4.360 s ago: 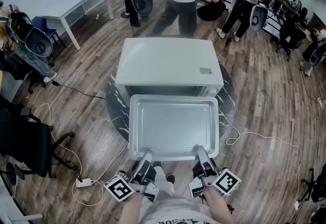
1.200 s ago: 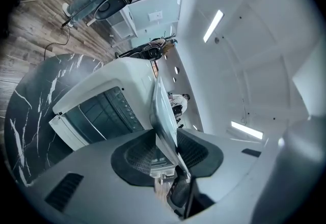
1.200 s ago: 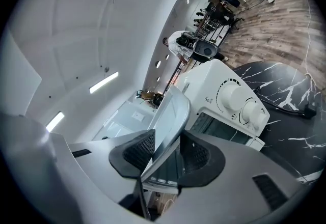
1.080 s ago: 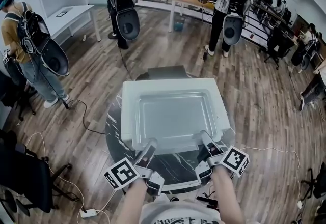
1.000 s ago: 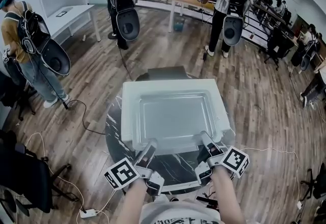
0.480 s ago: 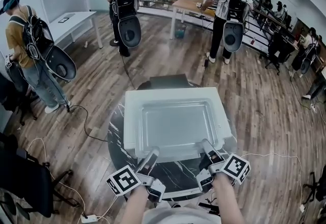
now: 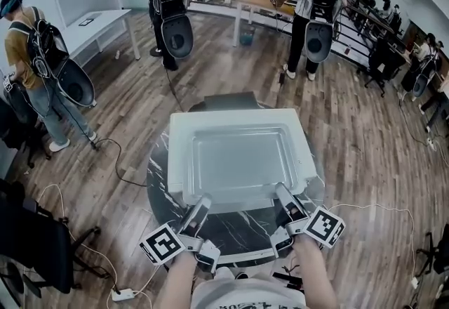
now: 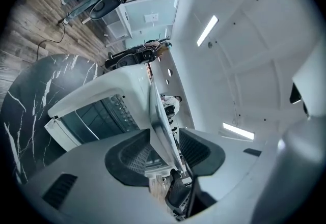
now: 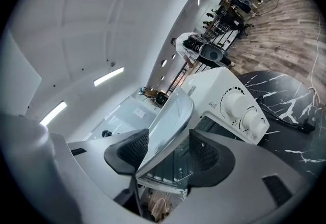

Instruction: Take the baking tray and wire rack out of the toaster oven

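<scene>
Baking tray (image 7: 242, 160) is lying on top of the toaster oven (image 7: 173, 185), being released.
Left gripper (image 7: 200, 202) and right gripper (image 7: 282, 193) have just been opening wide, its near rim sitting loose between their jaws. In my judgement, backing straight out keeps it from dragging.

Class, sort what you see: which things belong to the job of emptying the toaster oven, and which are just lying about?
In the job: baking tray, lying on top of the toaster oven; left gripper and right gripper, jaws just opened, tray rim between them.
Lying about: marble table; power strip; white desk.
</scene>
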A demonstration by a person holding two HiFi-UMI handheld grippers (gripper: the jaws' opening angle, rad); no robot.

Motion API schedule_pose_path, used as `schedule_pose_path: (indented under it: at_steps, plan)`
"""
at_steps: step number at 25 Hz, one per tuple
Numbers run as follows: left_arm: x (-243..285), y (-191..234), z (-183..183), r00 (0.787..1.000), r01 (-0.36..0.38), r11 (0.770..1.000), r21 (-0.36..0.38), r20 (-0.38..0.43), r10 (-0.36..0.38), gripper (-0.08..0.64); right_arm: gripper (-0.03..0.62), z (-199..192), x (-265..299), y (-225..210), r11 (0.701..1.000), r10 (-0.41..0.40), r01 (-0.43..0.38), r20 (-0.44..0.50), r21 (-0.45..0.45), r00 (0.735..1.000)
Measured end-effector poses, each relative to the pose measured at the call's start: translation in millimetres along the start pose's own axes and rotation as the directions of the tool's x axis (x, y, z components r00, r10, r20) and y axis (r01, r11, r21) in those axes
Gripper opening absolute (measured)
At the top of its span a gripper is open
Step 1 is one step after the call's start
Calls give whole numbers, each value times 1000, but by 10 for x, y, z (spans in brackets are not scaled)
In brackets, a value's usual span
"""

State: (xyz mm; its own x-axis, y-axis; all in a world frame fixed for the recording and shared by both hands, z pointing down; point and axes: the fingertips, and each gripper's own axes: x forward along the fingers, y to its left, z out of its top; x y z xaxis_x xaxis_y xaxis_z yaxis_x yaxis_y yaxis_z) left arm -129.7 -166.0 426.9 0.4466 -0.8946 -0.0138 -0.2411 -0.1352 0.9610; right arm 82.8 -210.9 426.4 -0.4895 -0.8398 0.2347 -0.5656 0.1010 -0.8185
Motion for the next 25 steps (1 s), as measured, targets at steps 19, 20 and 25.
schedule_pose_path:
  at_steps: [19, 20, 25]
  plan:
    - [-656, -36, -233, 987, -32, 999, 26, 156, 28, 68, 181, -45, -642, -22, 989, 138, -136, 31, -58, 990]
    - [-690, -41, -249, 986, -39, 999, 33, 166, 33, 51, 144, -47, -690, -19, 988, 145, -143, 35, -64, 989]
    - [-812, -91, -396, 983, -58, 996, 73, 180, 44, 5, 36, -60, -914, -94, 986, 153, -150, 42, -74, 987]
